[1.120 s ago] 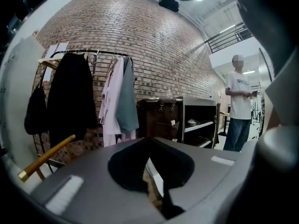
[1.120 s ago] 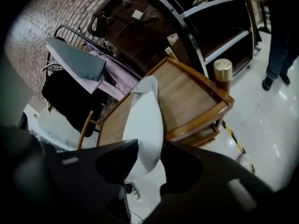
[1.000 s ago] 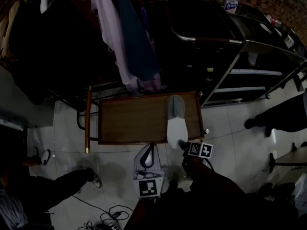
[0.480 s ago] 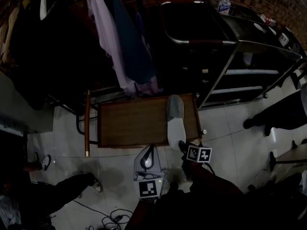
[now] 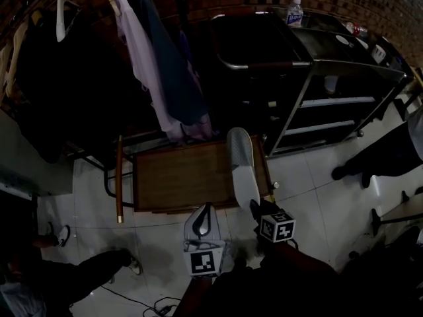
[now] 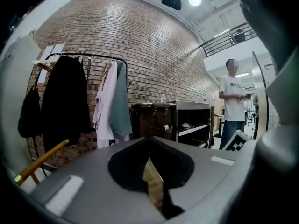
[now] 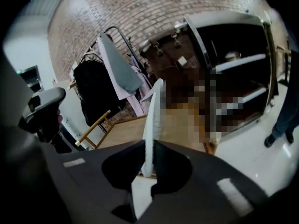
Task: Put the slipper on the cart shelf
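A grey slipper (image 5: 242, 166) with a white sole hangs over the right end of the low wooden table (image 5: 175, 177). My right gripper (image 5: 255, 207) is shut on its heel end. In the right gripper view the slipper (image 7: 152, 120) stands on edge, its sole pinched between the jaws of the right gripper (image 7: 148, 168), which have just been closing on it. My left gripper (image 5: 206, 207) waits just in front of the table, tips together, holding nothing. The black metal cart (image 5: 330, 101) with its shelves stands beyond, to the right.
A clothes rack with hanging garments (image 5: 158, 65) stands behind the table. A water bottle (image 5: 295, 12) sits on top of the cart. One person's legs (image 5: 383, 156) are at the right, another's (image 5: 86, 276) at the lower left. Cables lie on the floor near me.
The right gripper has risen and rolled with the slipper in it. The slipper has gone from lying flat on the table to hanging tilted on edge. The left gripper has stayed put.
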Demonstrator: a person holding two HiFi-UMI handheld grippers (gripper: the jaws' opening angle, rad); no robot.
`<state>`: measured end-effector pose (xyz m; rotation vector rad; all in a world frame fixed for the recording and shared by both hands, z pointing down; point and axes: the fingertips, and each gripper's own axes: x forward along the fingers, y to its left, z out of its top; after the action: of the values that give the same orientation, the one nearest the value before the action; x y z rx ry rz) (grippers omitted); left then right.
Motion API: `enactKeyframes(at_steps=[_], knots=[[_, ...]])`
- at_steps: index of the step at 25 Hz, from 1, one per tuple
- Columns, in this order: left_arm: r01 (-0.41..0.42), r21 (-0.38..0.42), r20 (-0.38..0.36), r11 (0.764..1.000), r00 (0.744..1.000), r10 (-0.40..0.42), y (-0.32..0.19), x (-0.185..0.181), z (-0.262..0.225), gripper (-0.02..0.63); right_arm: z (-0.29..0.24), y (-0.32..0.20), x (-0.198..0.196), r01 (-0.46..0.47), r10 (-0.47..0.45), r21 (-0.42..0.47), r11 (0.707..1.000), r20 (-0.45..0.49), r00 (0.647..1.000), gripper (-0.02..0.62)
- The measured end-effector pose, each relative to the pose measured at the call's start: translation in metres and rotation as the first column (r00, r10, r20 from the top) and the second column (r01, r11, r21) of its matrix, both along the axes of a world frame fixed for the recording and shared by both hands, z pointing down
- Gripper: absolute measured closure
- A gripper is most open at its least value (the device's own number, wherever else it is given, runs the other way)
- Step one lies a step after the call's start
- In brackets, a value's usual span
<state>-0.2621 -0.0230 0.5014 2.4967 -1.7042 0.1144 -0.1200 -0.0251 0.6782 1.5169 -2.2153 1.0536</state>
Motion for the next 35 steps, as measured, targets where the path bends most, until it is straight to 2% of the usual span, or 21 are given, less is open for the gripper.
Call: enactKeyframes(at_steps=[4, 7, 12, 18, 20, 24, 27, 35], knots=[[-0.009, 0.013, -0.015, 1.000, 1.000, 0.009, 0.001, 0.004, -0.006, 0.591, -0.040, -0.002, 0.009, 0.014, -0.002, 0.146, 0.989, -0.082, 0.997, 0.557], [-0.017, 0.016, -0.019, 1.000, 1.000, 0.018, 0.004, 0.007, -0.008, 0.591, -0.075, -0.002, 0.013, 0.012, 0.022, 0.272, 0.962, -0.121, 0.992, 0.557], [-0.009, 0.032, -0.015, 0.999, 1.000, 0.009, 0.001, 0.007, -0.021, 0.591, -0.149, -0.010, 0.010, 0.040, 0.050, 0.483, 0.875, -0.173, 0.984, 0.557], [0.005, 0.061, -0.034, 0.998, 0.999, -0.003, 0.000, 0.006, -0.033, 0.591, -0.214, -0.012, 0.014, 0.039, 0.091, 0.619, 0.784, -0.178, 0.980, 0.555], [0.004, 0.089, -0.042, 0.996, 0.999, 0.000, 0.000, 0.008, -0.042, 0.591, -0.226, -0.010, 0.016, 0.043, 0.103, 0.644, 0.764, -0.187, 0.977, 0.555], [-0.002, 0.127, -0.043, 0.992, 0.999, 0.008, 0.002, 0.011, -0.055, 0.591, -0.232, -0.007, 0.018, 0.055, 0.106, 0.659, 0.750, -0.202, 0.974, 0.555], [0.005, 0.106, -0.025, 0.994, 1.000, -0.002, 0.004, 0.012, -0.049, 0.591, -0.235, -0.002, 0.014, 0.086, 0.096, 0.670, 0.737, -0.230, 0.969, 0.555], [0.005, 0.140, -0.041, 0.990, 0.999, 0.001, 0.009, 0.011, -0.057, 0.591, -0.238, 0.004, 0.011, 0.087, 0.093, 0.674, 0.733, -0.227, 0.970, 0.555]])
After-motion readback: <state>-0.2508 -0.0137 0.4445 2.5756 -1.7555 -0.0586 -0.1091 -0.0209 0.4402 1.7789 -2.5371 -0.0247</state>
